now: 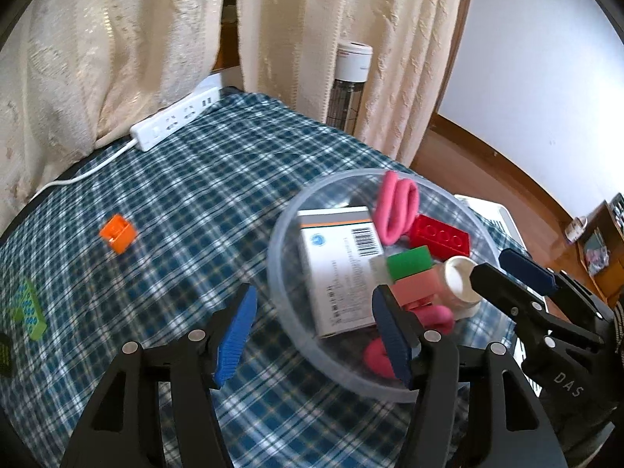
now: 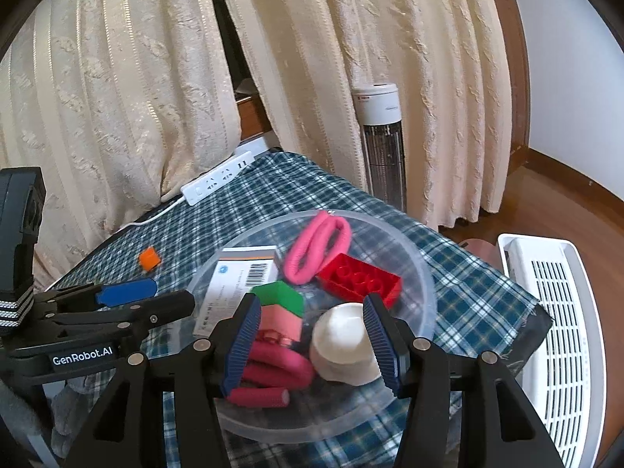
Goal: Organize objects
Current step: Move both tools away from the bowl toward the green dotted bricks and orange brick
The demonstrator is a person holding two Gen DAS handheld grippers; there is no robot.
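The clear round plastic bowl (image 2: 423, 273) on the blue plaid tablecloth (image 1: 202, 195) already holds a white medicine box (image 1: 339, 273), red studded brick (image 2: 360, 280), pink hair ties (image 2: 316, 249), green block (image 2: 280, 296) and white jar (image 2: 343, 343). Left of the bowl, an orange brick (image 1: 118, 233) and green studded brick (image 1: 27, 308) still lie loose. The left gripper (image 1: 312, 335) and right gripper (image 2: 312, 347) both gape empty over the bowl; nothing blocks the strays.

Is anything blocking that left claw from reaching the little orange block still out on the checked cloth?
Nothing visible does. The orange block sits alone on bare tablecloth ahead-left of the open left gripper; the clear bowl lies off to the right.
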